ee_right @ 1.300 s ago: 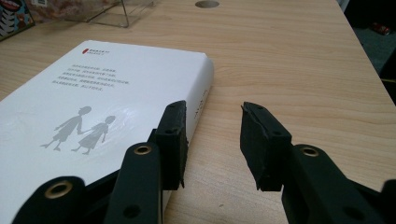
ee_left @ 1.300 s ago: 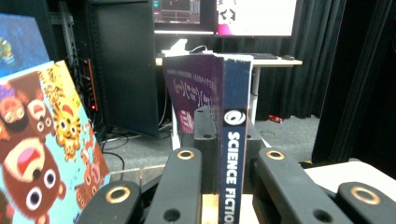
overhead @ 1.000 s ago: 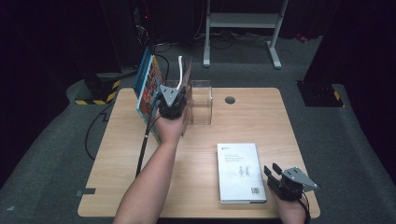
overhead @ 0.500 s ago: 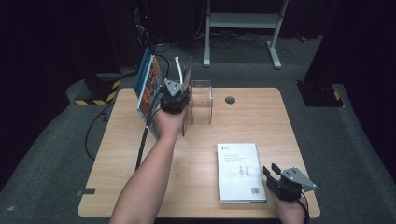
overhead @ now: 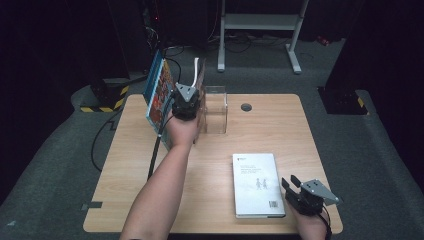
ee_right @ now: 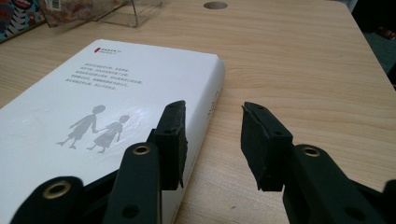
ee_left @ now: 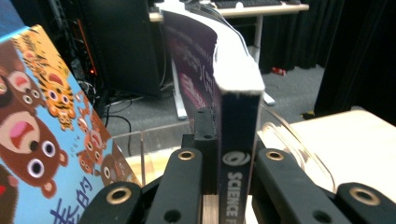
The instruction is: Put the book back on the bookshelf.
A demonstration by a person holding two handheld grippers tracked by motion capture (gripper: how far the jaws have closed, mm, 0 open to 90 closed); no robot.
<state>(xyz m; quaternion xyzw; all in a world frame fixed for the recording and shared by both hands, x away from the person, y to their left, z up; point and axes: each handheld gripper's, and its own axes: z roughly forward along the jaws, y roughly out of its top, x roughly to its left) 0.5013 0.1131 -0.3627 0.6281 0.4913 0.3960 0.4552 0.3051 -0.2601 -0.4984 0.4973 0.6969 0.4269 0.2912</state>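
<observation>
My left gripper (overhead: 186, 102) (ee_left: 233, 149) is shut on the spine of a dark purple book (overhead: 201, 82) (ee_left: 196, 70), held upright at the back left of the table. Its jaws have just closed tighter on that spine. A colourful picture book (overhead: 159, 95) (ee_left: 42, 140) stands leaning just to its left. A clear acrylic book stand (overhead: 216, 107) (ee_left: 289, 140) is at the book's right. A white book (overhead: 257, 182) (ee_right: 107, 102) lies flat at the front right. My right gripper (overhead: 290, 187) (ee_right: 212, 135) is open at that book's right edge, one jaw over the cover, nothing gripped.
The wooden table (overhead: 280, 125) has a round cable hole (overhead: 246, 107) (ee_right: 215, 5) near its back edge. A black cable (overhead: 152, 160) trails from the left gripper across the table's left side. A white metal frame (overhead: 260, 22) stands on the floor behind.
The left hand has barely shifted with the dark book in its grip. The right hand and the white book have kept still.
</observation>
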